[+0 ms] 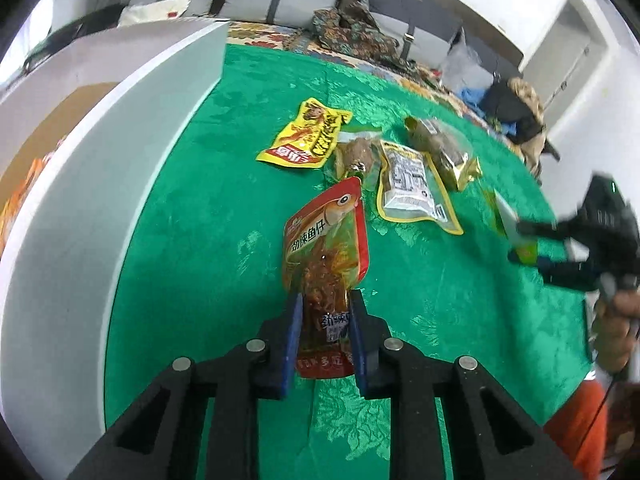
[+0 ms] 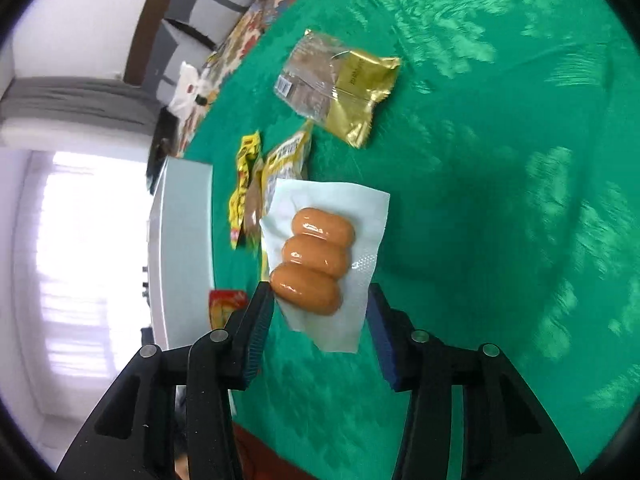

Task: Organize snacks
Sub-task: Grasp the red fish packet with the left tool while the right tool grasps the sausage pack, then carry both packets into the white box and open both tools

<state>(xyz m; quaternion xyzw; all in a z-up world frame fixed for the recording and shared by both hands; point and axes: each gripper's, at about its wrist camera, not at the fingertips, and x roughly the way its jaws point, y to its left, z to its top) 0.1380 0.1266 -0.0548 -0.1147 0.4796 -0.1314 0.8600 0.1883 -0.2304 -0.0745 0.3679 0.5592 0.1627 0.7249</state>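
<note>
Gripping the red fish snack packet [image 1: 326, 264] by its lower end, the left gripper [image 1: 325, 312] has its blue-padded fingers [image 1: 291, 340] pressed against both sides of the pack, which stands up off the green table [image 1: 192, 240]. The right gripper [image 2: 320, 320] carries a clear pouch of three sausages [image 2: 316, 260]; the pouch sits between the fingers [image 2: 256, 332], touching the left one, but whether they truly pinch it I cannot tell from the wrist view, since a gap shows on the other side. In the left wrist view, that same right gripper [image 1: 532, 240] appears blurred at the far edge with the pouch [image 1: 516, 224] seemingly caught edge-on in its tips.

I'd judge this the carrying step: both packs are lifted, and the white box [image 1: 120, 160] just to the left of the green cloth looks the likely place for them. The next move would call for swinging each pack over the box wall and letting go without the two grippers crossing.

The left view shows what remains lying on the table: a yellow packet [image 1: 306, 136], a brown vacuum pack [image 1: 356, 152], a yellow-edged pack with a white label [image 1: 412, 188] and a gold pack [image 1: 444, 152], clustered close together. It also gives a glimpse into the box, where something orange lies. The right view alone shows the sausages plainly and a window beyond the box.
</note>
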